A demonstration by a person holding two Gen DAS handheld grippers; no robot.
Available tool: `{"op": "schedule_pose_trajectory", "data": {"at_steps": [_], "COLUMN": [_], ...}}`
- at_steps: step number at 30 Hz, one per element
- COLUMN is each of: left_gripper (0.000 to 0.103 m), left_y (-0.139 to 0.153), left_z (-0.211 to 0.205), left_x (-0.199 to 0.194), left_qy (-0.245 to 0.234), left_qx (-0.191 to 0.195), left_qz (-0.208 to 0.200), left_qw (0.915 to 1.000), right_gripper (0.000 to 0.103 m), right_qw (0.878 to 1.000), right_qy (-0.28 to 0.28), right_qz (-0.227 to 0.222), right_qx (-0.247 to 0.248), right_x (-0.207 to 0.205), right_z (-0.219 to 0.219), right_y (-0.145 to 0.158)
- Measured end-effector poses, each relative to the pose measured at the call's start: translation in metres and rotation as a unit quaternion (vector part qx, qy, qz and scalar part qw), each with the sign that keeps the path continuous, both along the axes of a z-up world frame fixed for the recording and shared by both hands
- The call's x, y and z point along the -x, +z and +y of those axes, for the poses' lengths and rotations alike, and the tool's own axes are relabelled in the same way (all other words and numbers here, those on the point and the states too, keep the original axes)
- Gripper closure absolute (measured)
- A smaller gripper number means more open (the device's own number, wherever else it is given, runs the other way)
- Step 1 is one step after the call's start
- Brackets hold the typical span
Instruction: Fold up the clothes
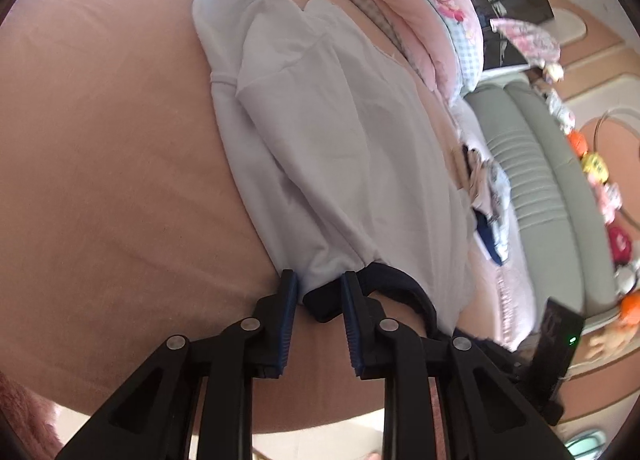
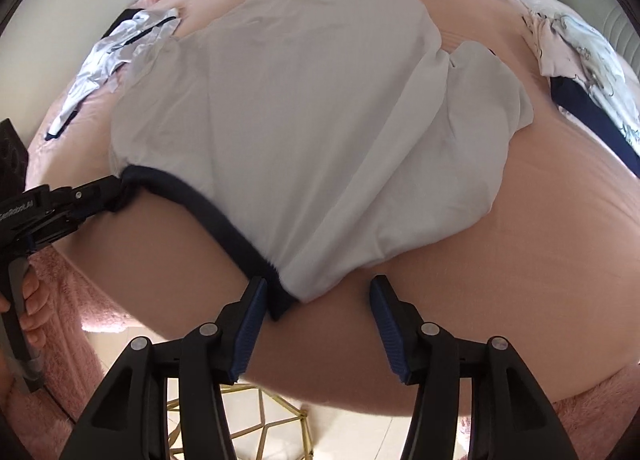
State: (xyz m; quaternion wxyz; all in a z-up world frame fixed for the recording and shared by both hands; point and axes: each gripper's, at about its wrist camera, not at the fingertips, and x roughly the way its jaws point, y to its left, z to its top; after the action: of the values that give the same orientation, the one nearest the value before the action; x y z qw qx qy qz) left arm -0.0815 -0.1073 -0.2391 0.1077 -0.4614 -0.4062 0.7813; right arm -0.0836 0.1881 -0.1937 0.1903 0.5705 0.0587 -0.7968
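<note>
A white garment (image 1: 340, 139) (image 2: 300, 119) with a navy waistband (image 2: 208, 215) lies spread on the pink bed sheet (image 2: 520, 260), with the band towards me. My left gripper (image 1: 320, 280) is shut on one end of the band, and white cloth bunches between its pads. The right wrist view shows this same gripper (image 2: 108, 187) at the left, held by a hand. My right gripper (image 2: 318, 288) stands open over the band's other end. The garment's corner lies between its fingers, and the left pad (image 2: 252, 312) touches the navy edge.
Pink and checked quilts (image 1: 420, 3) are piled along the far side of the bed. A pale crumpled garment (image 2: 116, 47) lies at the left and patterned clothes with navy (image 2: 580, 71) at the right. A grey padded headboard (image 1: 540, 163), a gold wire stand (image 2: 260, 420) and a pink rug (image 2: 72, 300) border the bed.
</note>
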Motion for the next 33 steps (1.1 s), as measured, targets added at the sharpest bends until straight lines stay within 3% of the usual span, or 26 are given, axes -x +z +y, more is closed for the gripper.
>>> {"op": "schedule_pose_trajectory", "data": {"at_steps": [2, 3, 5, 7, 8, 14, 16, 19, 21, 23, 25, 28, 31, 32, 33], "left_gripper": [0.082, 0.082, 0.082, 0.082, 0.082, 0.082, 0.082, 0.078, 0.062, 0.057, 0.057, 0.057, 0.057, 0.059, 0.076], "left_y": [-0.008, -0.012, -0.020, -0.022, -0.022, -0.017, -0.012, -0.008, -0.015, -0.026, -0.030, -0.027, -0.016, -0.012, -0.007], "left_z": [-0.011, -0.015, -0.022, -0.025, -0.023, -0.010, -0.010, -0.021, -0.031, -0.036, -0.036, -0.026, -0.010, -0.005, 0.000], "left_x": [-0.003, -0.003, -0.004, -0.003, -0.002, 0.007, 0.008, -0.002, -0.010, -0.014, -0.012, 0.003, 0.014, 0.015, 0.016], "left_qy": [0.020, 0.030, 0.044, 0.053, 0.054, 0.042, 0.051, 0.083, 0.088, 0.093, 0.099, 0.082, 0.052, 0.042, 0.032], "left_qx": [-0.059, -0.085, -0.128, -0.149, -0.146, -0.096, -0.084, -0.082, -0.139, -0.194, -0.207, -0.159, -0.074, -0.043, -0.012], "left_qz": [-0.003, -0.005, -0.009, -0.008, -0.008, -0.014, -0.014, -0.016, -0.020, -0.021, -0.027, -0.048, -0.055, -0.057, -0.059], "left_qw": [0.9981, 0.9959, 0.9907, 0.9874, 0.9878, 0.9944, 0.9951, 0.9930, 0.9862, 0.9764, 0.9730, 0.9828, 0.9944, 0.9966, 0.9977], "right_gripper": [0.049, 0.050, 0.051, 0.051, 0.051, 0.050, 0.044, 0.046, 0.054, 0.057, 0.068, 0.068, 0.068, 0.068, 0.068], "right_qw": [0.997, 0.989, 0.958, 0.925, 0.918, 0.933, 0.942, 0.954, 0.955, 0.949, 0.951, 0.932, 0.916, 0.916, 0.917], "right_qy": [-0.049, -0.092, -0.181, -0.231, -0.239, -0.225, -0.213, -0.194, -0.187, -0.185, -0.188, -0.220, -0.238, -0.237, -0.232], "right_qz": [-0.017, -0.033, -0.074, -0.105, -0.113, -0.100, -0.089, -0.073, -0.077, -0.094, -0.084, -0.098, -0.114, -0.114, -0.111], "right_qx": [0.061, 0.110, 0.212, 0.282, 0.295, 0.263, 0.244, 0.215, 0.217, 0.236, 0.230, 0.270, 0.302, 0.304, 0.303], "right_x": [0.006, 0.010, 0.018, 0.024, 0.026, 0.050, 0.050, 0.051, 0.051, 0.050, 0.042, 0.047, 0.053, 0.054, 0.054], "right_z": [0.015, 0.028, 0.053, 0.067, 0.068, 0.038, 0.029, 0.017, 0.009, 0.002, 0.019, 0.013, 0.013, 0.013, 0.008], "right_y": [0.003, 0.001, -0.007, -0.016, -0.018, -0.020, -0.016, -0.011, -0.012, -0.017, -0.022, -0.031, -0.040, -0.041, -0.040]}}
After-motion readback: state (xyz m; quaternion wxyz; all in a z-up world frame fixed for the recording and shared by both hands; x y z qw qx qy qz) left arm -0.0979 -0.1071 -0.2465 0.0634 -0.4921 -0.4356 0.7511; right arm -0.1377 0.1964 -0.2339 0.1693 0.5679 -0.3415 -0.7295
